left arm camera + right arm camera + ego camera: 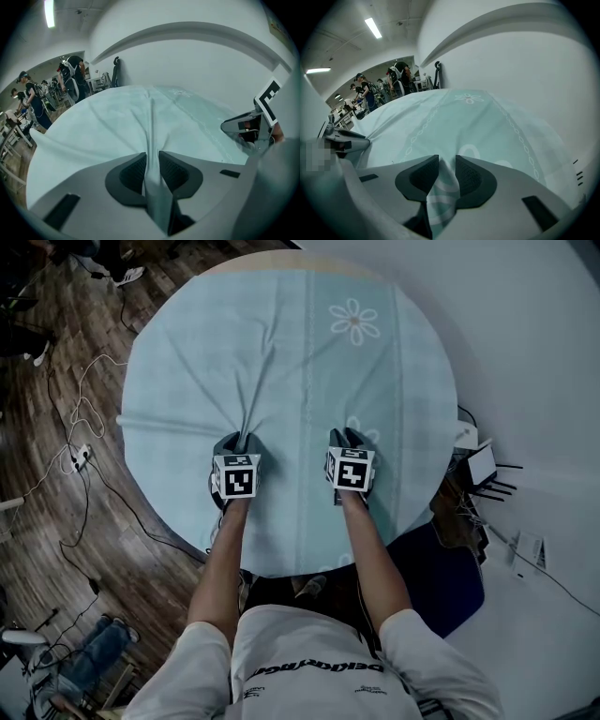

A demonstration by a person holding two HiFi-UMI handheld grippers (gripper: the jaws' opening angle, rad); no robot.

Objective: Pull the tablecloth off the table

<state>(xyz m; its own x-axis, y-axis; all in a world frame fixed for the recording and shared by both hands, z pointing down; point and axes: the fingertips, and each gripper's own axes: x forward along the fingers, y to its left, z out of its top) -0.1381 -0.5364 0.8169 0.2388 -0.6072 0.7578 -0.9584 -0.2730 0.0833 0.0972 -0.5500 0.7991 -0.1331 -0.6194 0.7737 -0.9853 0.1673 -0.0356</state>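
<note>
A pale blue tablecloth (pixel 291 362) with white daisy prints covers a round table. My left gripper (pixel 238 442) sits on its near left part, shut on a pinched ridge of the cloth (pixel 151 140) that rises between the dark pads. Creases fan out from that pinch across the cloth. To its right, my right gripper (pixel 350 439) is shut on another fold of the tablecloth (pixel 445 180), which bunches up between its pads. Both grippers rest low on the table, side by side.
The table's bare rim (pixel 281 261) shows at the far edge. A white wall (pixel 525 343) curves close on the right. Cables and a power strip (pixel 80 457) lie on the wooden floor at left. A dark blue seat (pixel 441 573) stands near right.
</note>
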